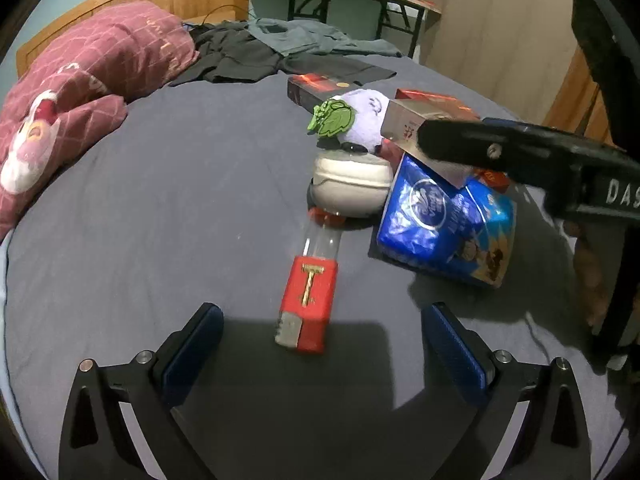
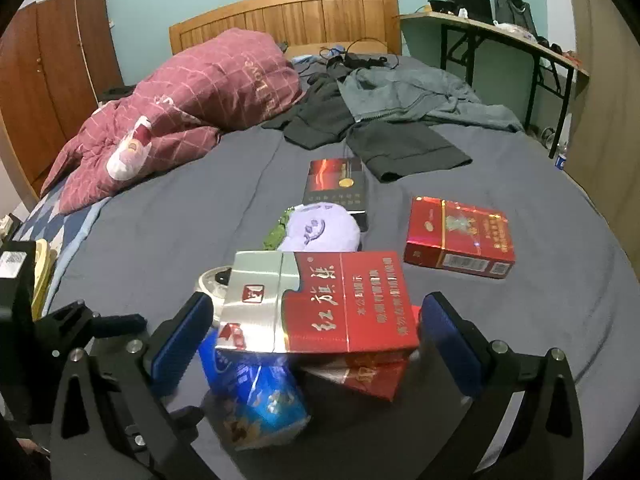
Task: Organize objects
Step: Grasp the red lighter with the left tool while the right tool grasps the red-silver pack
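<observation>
On the grey bed sheet (image 1: 160, 184) lies a red box with a clear tube (image 1: 308, 300), just ahead of my open, empty left gripper (image 1: 320, 332). Behind it stand a white jar (image 1: 352, 188) topped by a purple plush with a green leaf (image 1: 356, 116), and a blue snack bag (image 1: 444, 228). My right gripper (image 2: 316, 328) is open, its pads on either side of a red and silver carton (image 2: 320, 304) that rests on the blue bag (image 2: 256, 392) and another red box (image 2: 368, 376). The jaws do not clamp the carton.
A red cigarette carton (image 2: 460, 240) and a dark box (image 2: 336, 184) lie further back. Dark clothes (image 2: 400, 120) and a maroon quilt (image 2: 192, 104) lie near the wooden headboard (image 2: 288, 16). A desk (image 2: 500, 36) stands at the right.
</observation>
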Demonstrator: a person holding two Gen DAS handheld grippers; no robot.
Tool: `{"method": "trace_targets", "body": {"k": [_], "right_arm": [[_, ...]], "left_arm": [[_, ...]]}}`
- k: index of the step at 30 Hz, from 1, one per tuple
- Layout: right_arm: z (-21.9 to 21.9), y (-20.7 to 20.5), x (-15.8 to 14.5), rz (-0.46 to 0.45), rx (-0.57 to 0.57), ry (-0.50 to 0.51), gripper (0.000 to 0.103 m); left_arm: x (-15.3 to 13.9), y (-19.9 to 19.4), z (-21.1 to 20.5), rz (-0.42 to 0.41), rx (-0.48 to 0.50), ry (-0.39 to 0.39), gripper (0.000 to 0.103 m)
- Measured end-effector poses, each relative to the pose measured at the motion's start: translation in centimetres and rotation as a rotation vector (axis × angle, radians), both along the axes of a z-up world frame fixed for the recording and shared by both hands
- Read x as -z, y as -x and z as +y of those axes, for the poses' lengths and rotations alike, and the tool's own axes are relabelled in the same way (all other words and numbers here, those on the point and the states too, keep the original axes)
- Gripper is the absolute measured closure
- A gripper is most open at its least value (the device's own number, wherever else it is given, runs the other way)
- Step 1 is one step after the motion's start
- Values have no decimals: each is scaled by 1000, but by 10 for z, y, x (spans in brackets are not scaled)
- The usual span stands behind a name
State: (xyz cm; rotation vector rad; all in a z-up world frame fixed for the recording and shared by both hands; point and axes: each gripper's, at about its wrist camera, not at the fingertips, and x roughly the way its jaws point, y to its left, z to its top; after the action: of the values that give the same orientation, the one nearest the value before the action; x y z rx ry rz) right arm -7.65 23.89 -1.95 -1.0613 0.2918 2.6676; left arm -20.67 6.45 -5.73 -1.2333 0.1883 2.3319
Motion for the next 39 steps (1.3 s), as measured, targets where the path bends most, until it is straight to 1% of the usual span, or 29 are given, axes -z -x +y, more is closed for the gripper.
{"method": "trace_targets", "body": {"k": [3, 6, 9, 10, 11, 12, 14, 15, 16, 19, 23, 27, 30, 33, 36, 39], "right_arm": [[2, 5, 8, -17, 4, 4, 0], [3, 8, 10, -18, 5, -26, 0], [5, 8, 11, -13, 7, -18, 0], [5, 7, 11, -10, 7, -17, 7], [5, 6, 11, -7, 11, -20, 13], [6, 5, 10, -6, 15, -23, 15], [10, 3, 11, 1, 18, 2, 16], [11, 3, 11, 1, 18, 12, 16], [12, 2, 11, 4, 22, 19, 16], [15, -1, 8, 14, 37, 30, 16], [16, -3, 5, 19, 42, 45, 16], [13, -9, -4, 23, 37, 44, 16], [11, -19, -16, 41, 41, 41, 16], [7, -33, -27, 57, 46, 42, 16], [2, -47, -32, 61, 46, 47, 16], [-4, -64, -33, 61, 43, 61, 16]], "left_arm": [[4, 9, 2, -5, 3, -5, 0], [6, 15, 5, -5, 10, -8, 0], [8, 21, 7, -3, 7, -7, 1], [8, 20, 7, 1, 4, -3, 3], [8, 19, 6, 7, 3, 0, 14], [8, 19, 6, 17, -1, -2, 22], [5, 16, 3, 38, -16, -7, 64], [3, 15, 1, 43, -24, -8, 71], [3, 15, 0, 41, -28, -12, 75], [3, 13, 1, 54, -21, -10, 80], [1, 6, 3, 81, -27, 14, 81], [-5, -6, -2, 100, -63, 20, 81], [-13, -22, -11, 123, -95, 24, 81], [-18, -38, -21, 120, -117, 16, 81], [-22, -54, -26, 118, -130, 23, 81], [-30, -74, -31, 137, -146, 34, 81]]}}
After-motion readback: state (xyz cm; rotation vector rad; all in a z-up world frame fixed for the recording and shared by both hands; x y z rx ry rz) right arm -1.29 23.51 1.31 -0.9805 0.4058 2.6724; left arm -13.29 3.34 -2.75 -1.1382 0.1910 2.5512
